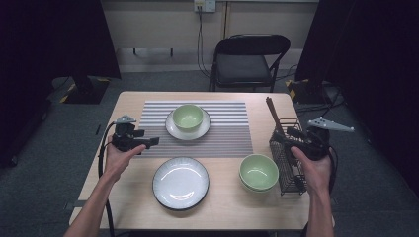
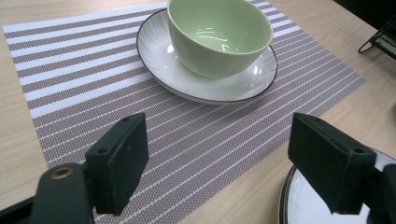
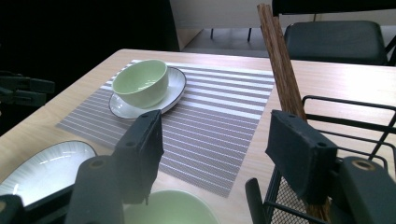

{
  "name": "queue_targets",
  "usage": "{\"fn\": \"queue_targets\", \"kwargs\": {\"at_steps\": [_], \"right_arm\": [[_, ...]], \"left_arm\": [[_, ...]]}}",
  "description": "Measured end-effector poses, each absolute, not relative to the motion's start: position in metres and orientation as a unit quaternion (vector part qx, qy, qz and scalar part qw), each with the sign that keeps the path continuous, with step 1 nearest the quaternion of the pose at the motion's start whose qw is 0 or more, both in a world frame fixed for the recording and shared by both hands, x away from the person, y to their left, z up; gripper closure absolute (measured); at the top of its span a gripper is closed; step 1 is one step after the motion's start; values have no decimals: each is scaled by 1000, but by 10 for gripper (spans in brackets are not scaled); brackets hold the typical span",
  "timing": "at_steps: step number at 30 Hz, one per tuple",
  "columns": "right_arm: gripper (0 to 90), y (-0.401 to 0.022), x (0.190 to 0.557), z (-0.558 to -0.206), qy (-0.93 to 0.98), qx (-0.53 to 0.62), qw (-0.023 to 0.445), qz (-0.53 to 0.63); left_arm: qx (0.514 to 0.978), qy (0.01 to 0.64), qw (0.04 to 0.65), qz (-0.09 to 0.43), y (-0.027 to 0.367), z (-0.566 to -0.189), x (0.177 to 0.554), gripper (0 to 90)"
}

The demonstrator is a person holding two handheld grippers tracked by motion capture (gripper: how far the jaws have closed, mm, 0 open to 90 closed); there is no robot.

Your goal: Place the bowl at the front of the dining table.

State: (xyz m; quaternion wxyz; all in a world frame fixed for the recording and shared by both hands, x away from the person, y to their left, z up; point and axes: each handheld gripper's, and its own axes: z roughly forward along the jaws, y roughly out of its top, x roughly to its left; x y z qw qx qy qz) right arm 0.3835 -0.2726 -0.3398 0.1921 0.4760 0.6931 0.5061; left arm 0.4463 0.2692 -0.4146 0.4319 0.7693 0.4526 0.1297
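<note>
My left gripper hovers open over the left edge of the striped placemat, with only mat between its jaws. Ahead of it a green bowl sits on a white saucer plate. At the right, my right gripper stands open beside a black wire basket. Brown chopsticks stand in that basket and pass behind the gripper's right jaw; no pad visibly presses on them.
An empty white plate with a dark rim lies at the table's front middle. Stacked green bowls rest just left of the basket. A black folding chair stands beyond the far edge of the table.
</note>
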Motion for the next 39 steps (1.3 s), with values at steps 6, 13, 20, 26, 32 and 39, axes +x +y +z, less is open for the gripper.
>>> {"fn": "queue_targets", "kwargs": {"at_steps": [6, 13, 20, 26, 32, 39], "right_arm": [[362, -275, 383, -340, 696, 472, 190, 506], [399, -275, 381, -339, 700, 467, 192, 506], [430, -277, 380, -340, 705, 470, 190, 496], [421, -278, 379, -342, 707, 476, 189, 488], [424, -279, 380, -344, 707, 481, 195, 481], [469, -277, 381, -345, 712, 482, 192, 474]], "left_arm": [[774, 439, 436, 133, 273, -417, 430, 177], [783, 438, 419, 141, 283, -431, 410, 177], [789, 454, 388, 141, 292, -455, 395, 200], [801, 463, 350, 151, 297, -470, 389, 195], [809, 465, 325, 156, 298, -487, 381, 201], [801, 449, 343, 195, 298, -500, 378, 138]]}}
